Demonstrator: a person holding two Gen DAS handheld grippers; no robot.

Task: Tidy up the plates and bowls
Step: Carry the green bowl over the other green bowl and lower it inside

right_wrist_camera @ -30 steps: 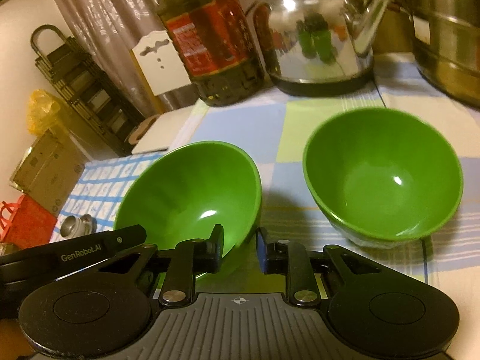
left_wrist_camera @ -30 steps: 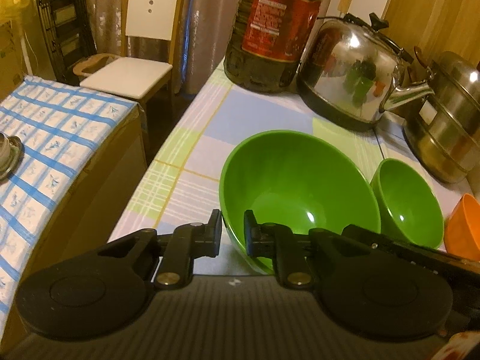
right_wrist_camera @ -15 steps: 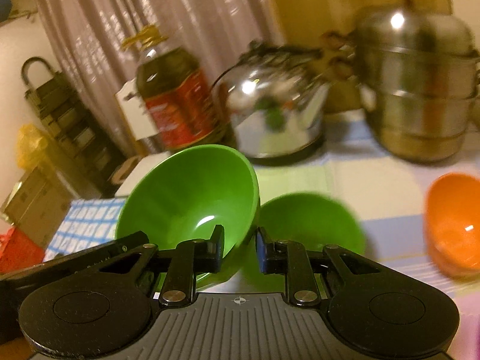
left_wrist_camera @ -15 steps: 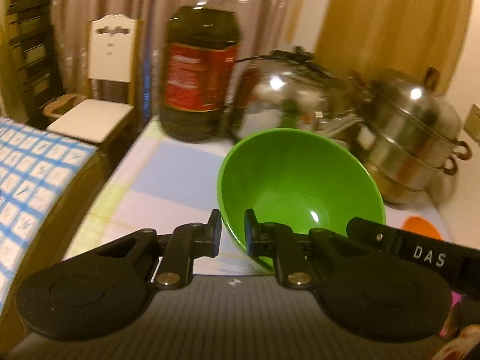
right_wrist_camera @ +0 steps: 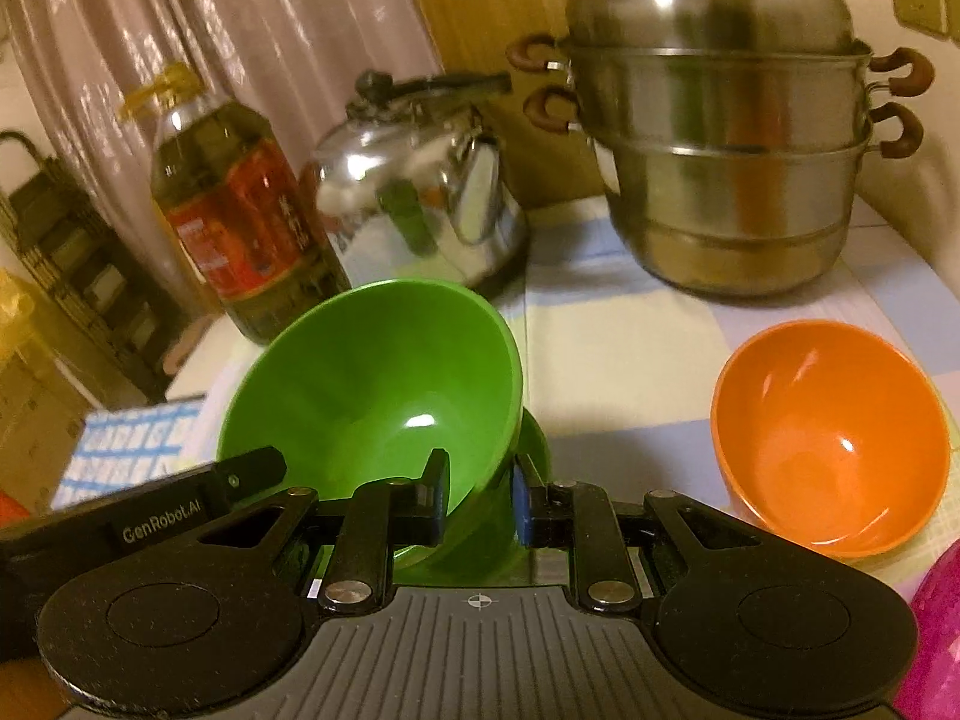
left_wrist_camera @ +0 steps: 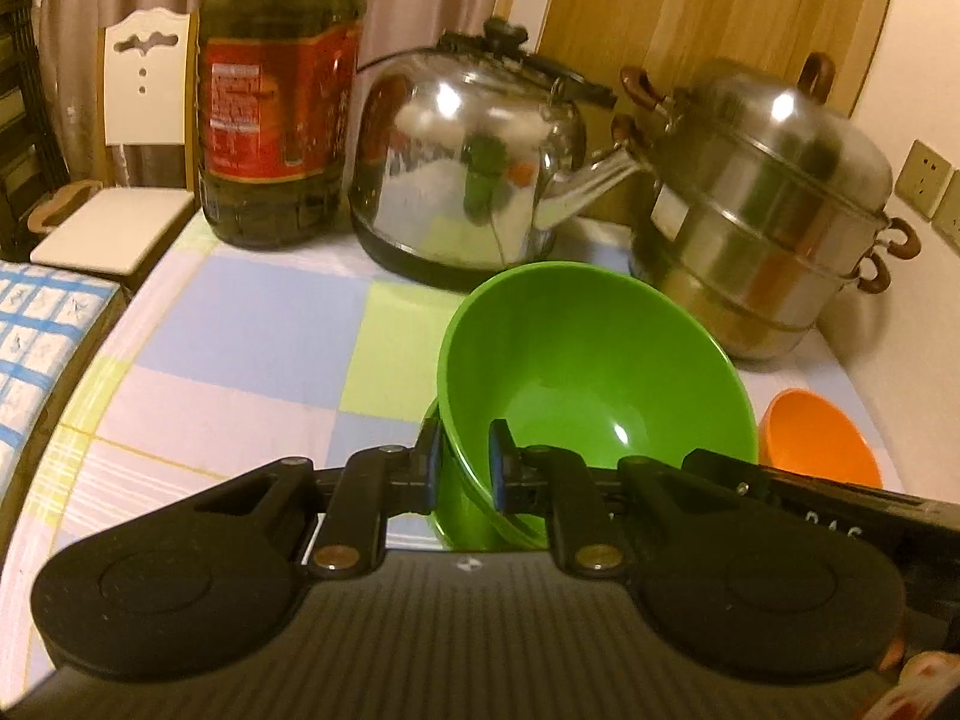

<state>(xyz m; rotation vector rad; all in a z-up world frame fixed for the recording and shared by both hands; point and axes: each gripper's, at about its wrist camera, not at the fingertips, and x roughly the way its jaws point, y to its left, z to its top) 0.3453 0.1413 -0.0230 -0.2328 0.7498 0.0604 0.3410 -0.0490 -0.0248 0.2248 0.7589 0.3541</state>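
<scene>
large green bowl (left_wrist_camera: 594,372): held tilted above the table, empty inside, shiny; both grippers pinch its near rim, one on each side.
left gripper (left_wrist_camera: 462,459): jaws narrow, clamped on the bowl's rim, one pad outside the wall and one inside.
right gripper (right_wrist_camera: 477,495): jaws narrow, gripping the rim of the same bowl on its right-hand edge.
small green bowl (right_wrist_camera: 534,450): on the table directly under the large one, mostly hidden; only a sliver of rim shows, so its contents cannot be told.
orange bowl (right_wrist_camera: 828,438): upright on the table to the right of the green bowls, apart from them, empty.
pink object (right_wrist_camera: 936,636): a rounded edge at the lower right corner of the right wrist view; too little shows to name it.
table (left_wrist_camera: 252,330): covered with a checked cloth in pale blue, green and white.
oil bottle (left_wrist_camera: 279,96): large, with a red label, filled with dark oil nearly to the shoulder, at the back left.
kettle (left_wrist_camera: 474,162): polished steel, lid on, beside the bottle, spout pointing right.
steamer pot (right_wrist_camera: 726,138): stacked steel tiers with a domed lid on, back right; contents hidden.
chair (left_wrist_camera: 138,138): white, beyond the table's left end.
</scene>
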